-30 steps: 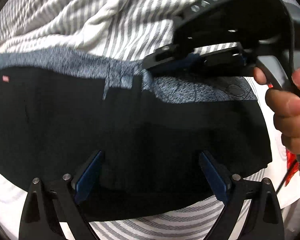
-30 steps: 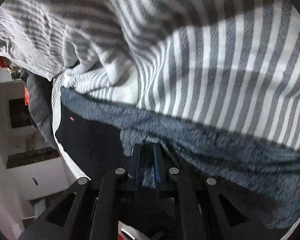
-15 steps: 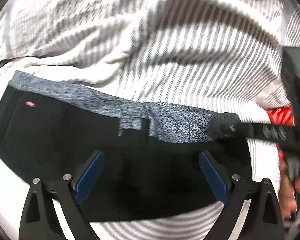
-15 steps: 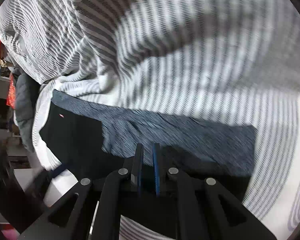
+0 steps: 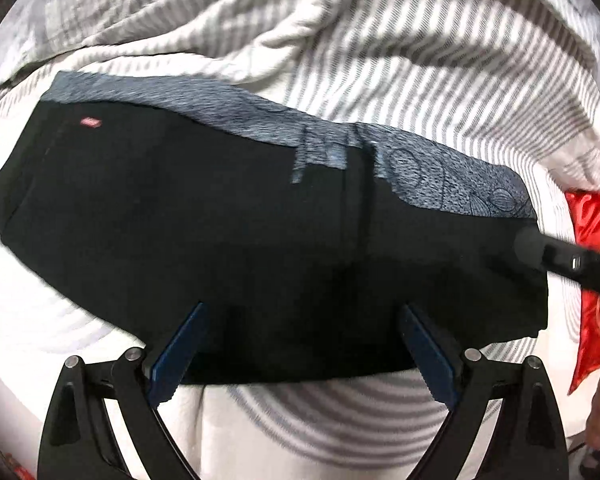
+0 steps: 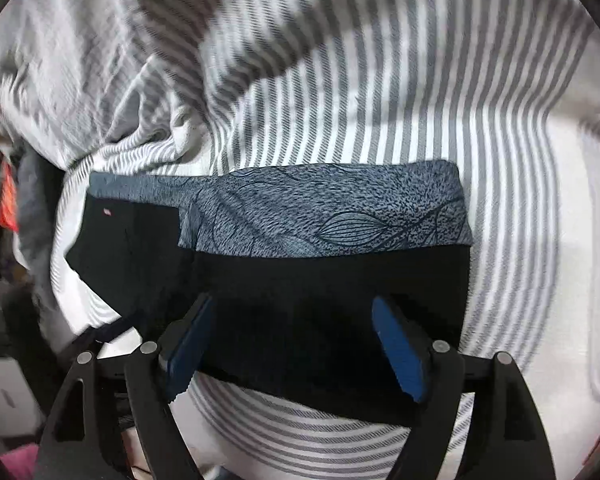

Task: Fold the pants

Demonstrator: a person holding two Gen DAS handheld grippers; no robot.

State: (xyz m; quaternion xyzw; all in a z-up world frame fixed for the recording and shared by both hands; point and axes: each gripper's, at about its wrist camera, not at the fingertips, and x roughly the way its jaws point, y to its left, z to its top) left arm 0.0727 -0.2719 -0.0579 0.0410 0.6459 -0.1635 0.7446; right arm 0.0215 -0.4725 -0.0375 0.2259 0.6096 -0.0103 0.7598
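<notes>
The black pants (image 5: 228, 232) lie folded into a flat rectangle on the striped bedding, with a blue-grey patterned waistband (image 5: 432, 176) along the far edge and a small red tag (image 5: 90, 121) at the left. My left gripper (image 5: 302, 348) hovers open above the near edge, nothing between its blue pads. In the right wrist view the same pants (image 6: 340, 280) and waistband (image 6: 332, 216) sit below my right gripper (image 6: 296, 344), whose jaws are opening, clear of the cloth. A dark part of the right tool (image 5: 560, 260) crosses the pants' right end.
A white and grey striped sheet (image 5: 380, 60) covers the bed, bunched into folds at the far side (image 6: 148, 92). A red patterned cloth (image 5: 596, 264) lies at the right. Dark clothing and room clutter (image 6: 24, 200) show past the bed's left edge.
My right gripper went from shut to wide apart and pulled back and up from the waistband. Both cameras rose, so more of the pants shows. The right tool slid out to the right.
</notes>
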